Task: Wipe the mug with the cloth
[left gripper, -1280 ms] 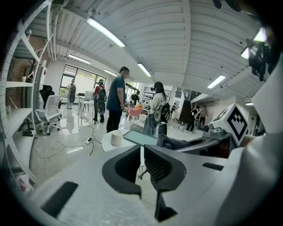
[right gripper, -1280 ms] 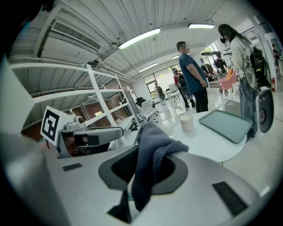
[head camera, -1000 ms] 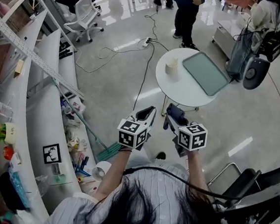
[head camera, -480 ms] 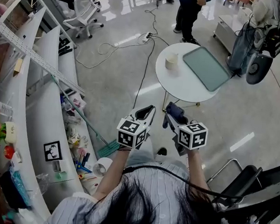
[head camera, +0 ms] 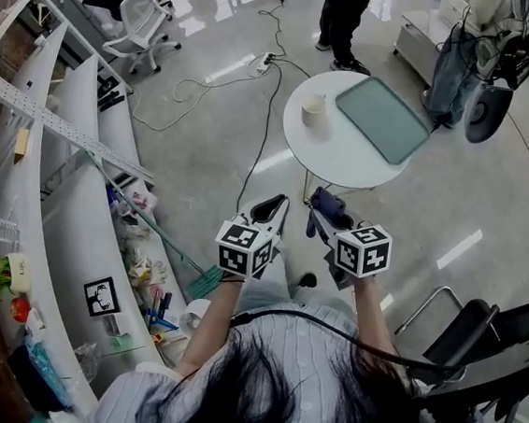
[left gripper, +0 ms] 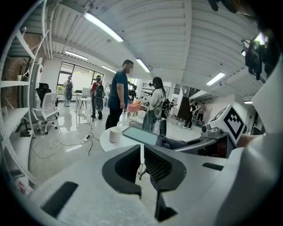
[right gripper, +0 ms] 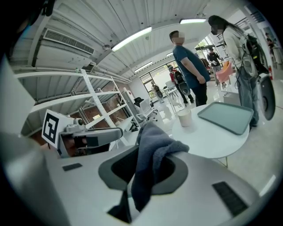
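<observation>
A cream mug (head camera: 313,110) stands on the round white table (head camera: 336,152), beside a grey-green tray (head camera: 384,119). In the left gripper view the mug (left gripper: 115,134) sits far ahead of the jaws. It also shows in the right gripper view, where the mug (right gripper: 183,118) is on the table (right gripper: 216,137). My right gripper (head camera: 324,208) is shut on a dark blue-grey cloth (right gripper: 152,154), which bunches up out of the jaws. My left gripper (head camera: 272,212) is shut with nothing in it. Both are held over the floor, short of the table.
White curved shelving (head camera: 70,185) with clutter runs along the left. A cable (head camera: 267,112) trails across the shiny floor. People (head camera: 341,17) stand beyond the table, with an office chair (head camera: 139,14) at the far left and a dark chair (head camera: 476,341) at the right.
The table and mug have slid slightly up and left in the head view as the person shifts. Both grippers keep their pose, the cloth still held.
</observation>
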Demonstrator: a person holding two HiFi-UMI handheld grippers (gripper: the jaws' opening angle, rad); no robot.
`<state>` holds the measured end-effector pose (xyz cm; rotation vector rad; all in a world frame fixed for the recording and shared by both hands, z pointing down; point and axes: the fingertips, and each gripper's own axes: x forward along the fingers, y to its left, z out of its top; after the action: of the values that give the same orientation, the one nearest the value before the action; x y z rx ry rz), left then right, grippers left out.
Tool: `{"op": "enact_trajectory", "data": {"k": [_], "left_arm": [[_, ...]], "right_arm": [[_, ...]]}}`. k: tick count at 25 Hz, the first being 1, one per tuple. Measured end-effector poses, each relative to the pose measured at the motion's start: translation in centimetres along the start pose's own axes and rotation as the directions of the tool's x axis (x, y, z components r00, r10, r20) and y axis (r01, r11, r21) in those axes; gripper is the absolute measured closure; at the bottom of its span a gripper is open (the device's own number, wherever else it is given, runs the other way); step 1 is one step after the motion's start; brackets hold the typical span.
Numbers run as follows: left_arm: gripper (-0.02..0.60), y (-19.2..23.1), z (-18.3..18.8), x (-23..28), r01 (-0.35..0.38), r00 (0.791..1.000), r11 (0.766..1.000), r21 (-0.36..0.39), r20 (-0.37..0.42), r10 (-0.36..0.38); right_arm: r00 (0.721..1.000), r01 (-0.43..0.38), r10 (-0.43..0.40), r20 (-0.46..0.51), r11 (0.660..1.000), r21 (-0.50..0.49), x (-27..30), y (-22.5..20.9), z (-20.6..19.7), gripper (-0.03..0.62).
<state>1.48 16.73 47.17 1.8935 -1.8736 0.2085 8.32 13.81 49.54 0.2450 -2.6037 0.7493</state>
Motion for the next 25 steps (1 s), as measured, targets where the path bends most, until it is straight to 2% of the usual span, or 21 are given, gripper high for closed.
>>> {"op": "enact_trajectory", "data": {"k": [7, 13, 25], "left_arm": [[0.546, 2.9, 0.2, 2.9, 0.03, 0.999, 1.0, -0.01, -0.044, -0.03], [0.546, 7.5, 2.6, 5.9, 0.056, 0.997, 0.998, -0.004, -0.061, -0.056], [0.546, 15.7, 6.4, 10.9, 0.164, 0.983, 0.985, 0.047, -0.093, -0.16]], "right_arm": [[0.999, 0.036, -0.035, -0.023, 0.999, 0.035, 2.9, -2.2, 1.2, 0.514], [0.998, 0.064, -0.062, -0.032, 0.996, 0.062, 7.1, -4.0, 4.0, 0.514], [0.986, 0.165, -0.162, -0.031, 0.981, 0.105, 14.2, -6.4, 9.0, 0.514]]}}
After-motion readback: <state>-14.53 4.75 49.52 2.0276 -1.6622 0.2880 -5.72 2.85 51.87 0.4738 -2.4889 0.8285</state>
